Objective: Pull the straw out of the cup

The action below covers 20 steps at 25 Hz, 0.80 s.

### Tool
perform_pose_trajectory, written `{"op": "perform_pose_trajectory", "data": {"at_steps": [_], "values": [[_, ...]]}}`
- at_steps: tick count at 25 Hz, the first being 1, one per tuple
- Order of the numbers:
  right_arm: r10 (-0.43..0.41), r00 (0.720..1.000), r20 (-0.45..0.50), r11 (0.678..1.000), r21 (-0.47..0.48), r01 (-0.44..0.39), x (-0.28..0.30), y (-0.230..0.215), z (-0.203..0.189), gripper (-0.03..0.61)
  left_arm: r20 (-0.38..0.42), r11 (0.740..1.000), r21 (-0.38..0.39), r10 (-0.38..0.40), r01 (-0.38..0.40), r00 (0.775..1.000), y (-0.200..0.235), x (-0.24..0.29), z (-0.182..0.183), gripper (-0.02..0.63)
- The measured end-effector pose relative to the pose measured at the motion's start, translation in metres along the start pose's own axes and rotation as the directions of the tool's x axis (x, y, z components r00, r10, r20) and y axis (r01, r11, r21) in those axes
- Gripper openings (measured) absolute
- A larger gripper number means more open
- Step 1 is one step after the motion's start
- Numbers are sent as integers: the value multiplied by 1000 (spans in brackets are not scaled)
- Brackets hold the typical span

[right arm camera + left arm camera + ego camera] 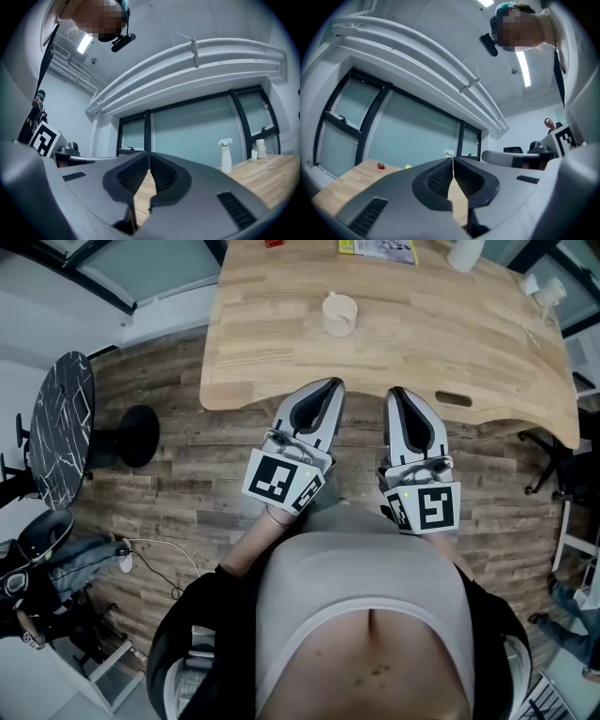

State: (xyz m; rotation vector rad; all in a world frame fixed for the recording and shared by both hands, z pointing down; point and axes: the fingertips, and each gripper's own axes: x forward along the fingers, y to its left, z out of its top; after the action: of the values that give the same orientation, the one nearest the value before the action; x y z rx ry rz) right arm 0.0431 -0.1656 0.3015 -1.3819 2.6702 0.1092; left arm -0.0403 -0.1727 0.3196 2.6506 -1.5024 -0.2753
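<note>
From the head view we can make out the straw [351, 325] only as a thin pale sliver at the cup's near rim, too small to read further. In both gripper views the cup is hidden behind the jaws. The far edge of the table [281, 362] is cut off by the frame, clipping a white vase [464, 253] and a yellow book [378, 247]. The hands are mostly covered by the marker cubes.

We hold the left gripper [335, 383] and right gripper [395, 390] side by side close to the torso, roughly level, their tips at the table's near edge. Both claws are fully closed, pads together, with nothing between them.

The cup [339, 313] is pale cream and open-topped. It stands upright towards the middle of the table, well apart from both grippers.
</note>
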Motion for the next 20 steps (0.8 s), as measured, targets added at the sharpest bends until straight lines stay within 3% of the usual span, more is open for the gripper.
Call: {"op": "perform_pose_trajectory", "data": {"at_steps": [20], "values": [[-103,995,-4,995,-5,103,124,-47,-14,37,-30,997,1,-80,80,996,99,95,8,11]]}}
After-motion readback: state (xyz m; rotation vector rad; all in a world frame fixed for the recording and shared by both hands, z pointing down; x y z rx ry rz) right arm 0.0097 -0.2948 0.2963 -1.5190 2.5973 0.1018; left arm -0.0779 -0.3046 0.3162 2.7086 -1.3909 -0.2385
